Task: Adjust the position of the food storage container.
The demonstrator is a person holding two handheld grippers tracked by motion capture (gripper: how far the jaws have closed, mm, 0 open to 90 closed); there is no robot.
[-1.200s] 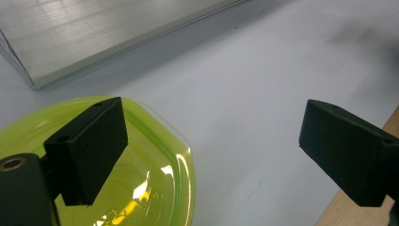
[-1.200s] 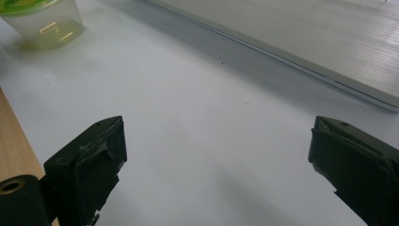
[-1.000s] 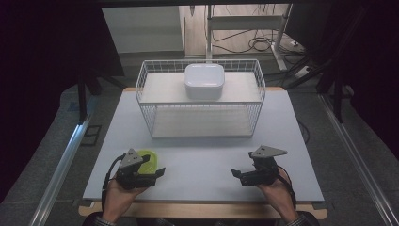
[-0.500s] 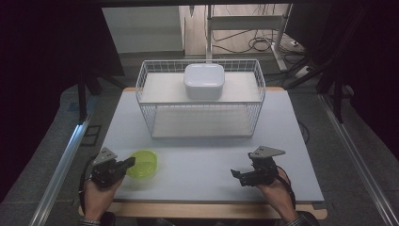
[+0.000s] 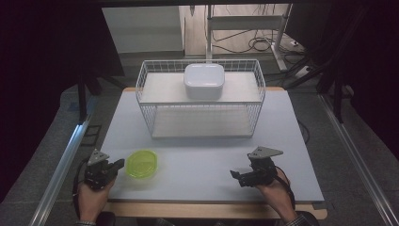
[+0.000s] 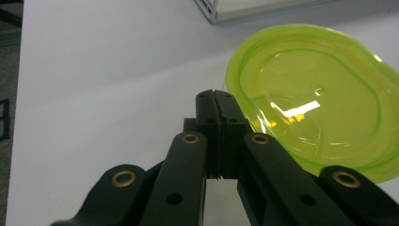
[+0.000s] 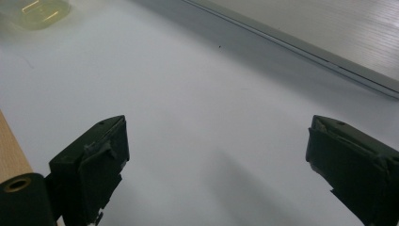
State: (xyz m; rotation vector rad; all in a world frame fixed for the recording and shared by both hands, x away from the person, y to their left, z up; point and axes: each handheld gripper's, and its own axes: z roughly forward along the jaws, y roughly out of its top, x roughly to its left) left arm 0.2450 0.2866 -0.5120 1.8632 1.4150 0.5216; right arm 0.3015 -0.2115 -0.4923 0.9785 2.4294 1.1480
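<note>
Item: green lid (image 5: 142, 163), translucent, oval, laid flat on the white table top (image 5: 197, 165) in the lower left of the high view. It is seen apart from every other object and free of both tongs. In the left gripper view it is found at the right of the frame (image 6: 320, 99), just beside the jaw tips.

Item: left gripper (image 5: 113, 165), held in a hand (image 5: 91, 200) at the lower left of the high view, just left of the lid. Its jaws have just been closing and are seen pressed flat together (image 6: 217, 110), with nothing between them.

Item: right gripper (image 5: 236, 175), held in a hand (image 5: 275, 188) at the lower right of the high view, well apart from the lid. Its jaws are spread wide over bare table (image 7: 216, 155), nothing gripped.

Item: wire basket (image 5: 146, 89), white, placed at the upper centre of the table.

Item: white container (image 5: 203, 81), rounded, set inside the basket toward its far side.
</note>
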